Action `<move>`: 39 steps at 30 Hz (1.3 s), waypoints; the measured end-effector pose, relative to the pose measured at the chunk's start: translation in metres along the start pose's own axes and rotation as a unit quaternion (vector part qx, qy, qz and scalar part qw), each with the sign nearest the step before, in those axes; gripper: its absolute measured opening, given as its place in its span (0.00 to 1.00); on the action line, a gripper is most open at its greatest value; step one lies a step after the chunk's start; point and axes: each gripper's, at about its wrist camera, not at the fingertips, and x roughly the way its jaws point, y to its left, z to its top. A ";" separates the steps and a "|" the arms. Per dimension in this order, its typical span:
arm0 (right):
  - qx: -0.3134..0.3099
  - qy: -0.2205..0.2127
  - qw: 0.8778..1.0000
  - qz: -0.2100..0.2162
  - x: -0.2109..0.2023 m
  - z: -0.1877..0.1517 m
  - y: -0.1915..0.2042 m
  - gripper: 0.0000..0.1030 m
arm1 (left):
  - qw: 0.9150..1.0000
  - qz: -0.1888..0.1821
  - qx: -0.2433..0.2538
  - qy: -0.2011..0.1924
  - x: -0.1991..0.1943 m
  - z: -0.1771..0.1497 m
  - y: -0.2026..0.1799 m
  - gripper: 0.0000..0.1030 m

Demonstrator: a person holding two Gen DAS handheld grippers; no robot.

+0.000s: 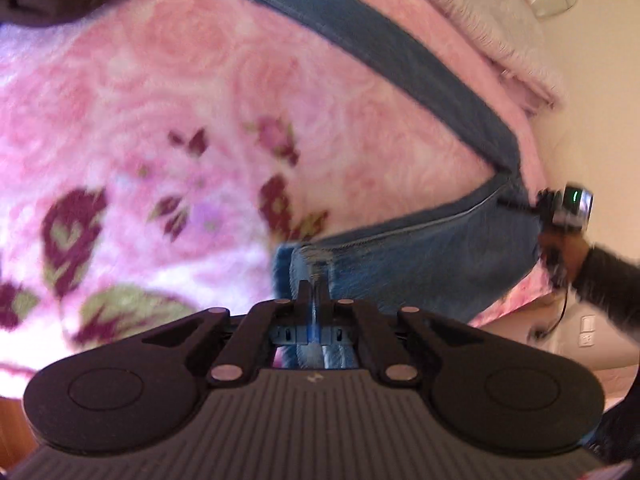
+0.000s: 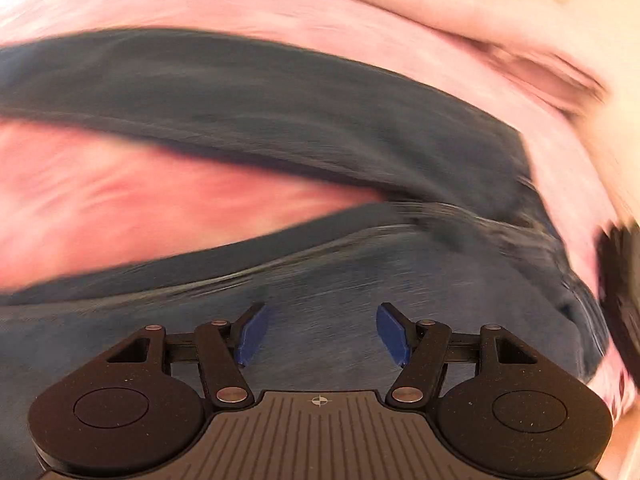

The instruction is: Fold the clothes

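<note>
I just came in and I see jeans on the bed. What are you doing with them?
A person is folding a pair of blue jeans spread on a pink flowered blanket. The left gripper has its fingers shut on an edge of the denim. The right gripper hangs over the jeans with its fingers open, gripping nothing. One leg stretches away across the blanket, so the fold is not finished.

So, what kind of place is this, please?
Probably a bedroom at home. The jeans, clamped by the left gripper, lie on a pink floral blanket like a bedspread, with a light wall and wall switches behind.
</note>
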 end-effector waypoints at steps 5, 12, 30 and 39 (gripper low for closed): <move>-0.026 -0.032 0.993 0.107 0.026 0.037 0.006 0.62 | 0.998 0.062 -0.032 0.001 -0.014 -0.001 0.020 0.00; -0.011 -0.035 0.989 0.143 -0.010 0.020 0.014 0.62 | 0.993 0.095 0.073 -0.022 -0.028 0.028 -0.031 0.00; 0.087 0.032 0.993 0.073 -0.173 -0.105 -0.037 0.63 | 0.954 0.128 0.270 0.008 -0.008 0.015 -0.169 0.21; 0.159 0.011 0.987 -0.003 -0.278 -0.087 -0.059 0.93 | 0.931 0.150 0.333 -0.008 -0.036 0.048 -0.240 0.78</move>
